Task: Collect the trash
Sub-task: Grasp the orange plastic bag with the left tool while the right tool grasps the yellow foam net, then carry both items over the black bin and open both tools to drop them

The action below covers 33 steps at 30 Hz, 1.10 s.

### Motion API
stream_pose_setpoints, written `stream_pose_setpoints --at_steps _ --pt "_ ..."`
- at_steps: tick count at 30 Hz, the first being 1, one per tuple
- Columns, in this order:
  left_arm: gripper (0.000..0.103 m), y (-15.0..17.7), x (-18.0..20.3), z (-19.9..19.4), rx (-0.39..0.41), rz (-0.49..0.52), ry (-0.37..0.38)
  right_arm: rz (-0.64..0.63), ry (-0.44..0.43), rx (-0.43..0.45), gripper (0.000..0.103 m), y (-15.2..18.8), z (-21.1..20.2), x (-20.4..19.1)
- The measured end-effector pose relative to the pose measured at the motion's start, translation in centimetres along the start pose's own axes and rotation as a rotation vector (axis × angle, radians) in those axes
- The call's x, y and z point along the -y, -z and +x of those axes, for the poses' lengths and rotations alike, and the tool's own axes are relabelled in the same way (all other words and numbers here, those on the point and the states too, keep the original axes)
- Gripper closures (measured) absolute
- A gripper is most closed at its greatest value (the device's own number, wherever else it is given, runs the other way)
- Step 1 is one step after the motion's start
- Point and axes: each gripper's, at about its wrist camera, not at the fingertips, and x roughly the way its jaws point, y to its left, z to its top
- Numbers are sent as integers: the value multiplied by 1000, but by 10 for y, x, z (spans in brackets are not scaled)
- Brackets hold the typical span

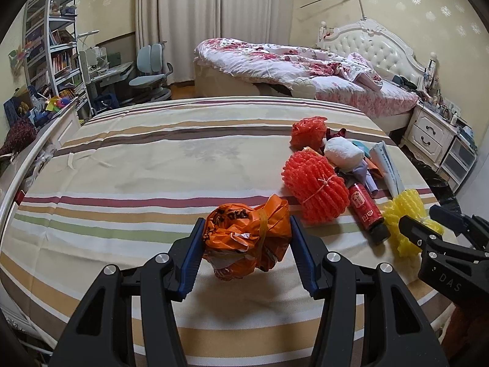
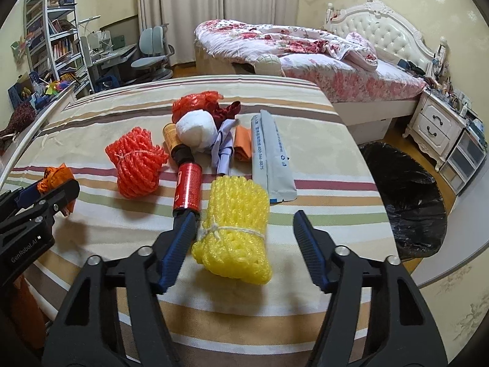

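The striped cloth-covered tabletop (image 2: 321, 140) carries the trash pile, with a black-lined round bin (image 2: 406, 195) on the floor to its right. My right hand-held gripper (image 2: 241, 224) straddles the yellow foam-net bundle (image 2: 235, 232), its right pad clear. My left hand-held gripper (image 1: 246, 232) clamps a crumpled orange plastic bag (image 1: 247, 238).

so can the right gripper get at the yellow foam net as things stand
Probably yes. The right gripper already straddles the yellow foam net on the striped cloth, nothing lying over it. One pad sits against the net, the other shows a gap. The red can crowds one side.
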Motion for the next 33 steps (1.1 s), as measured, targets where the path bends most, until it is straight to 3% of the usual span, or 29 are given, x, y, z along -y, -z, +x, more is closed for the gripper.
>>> stream_pose_setpoints --at_steps 2,9,14,24,33 --pt "50 1 0 0 -2 -5 3 10 -37 -23 61 2 4 1" --pt "50 -2 9 -4 12 -5 33 22 -22 40 64 3 -14 11" --pt "50 -13 33 -9 45 12 81 79 25 99 64 -2 -30 44" --pt "50 -45 119 2 94 99 214 201 228 180 64 -16 -39 145" --pt "50 -66 212 35 112 216 287 295 296 173 64 -18 -12 216"
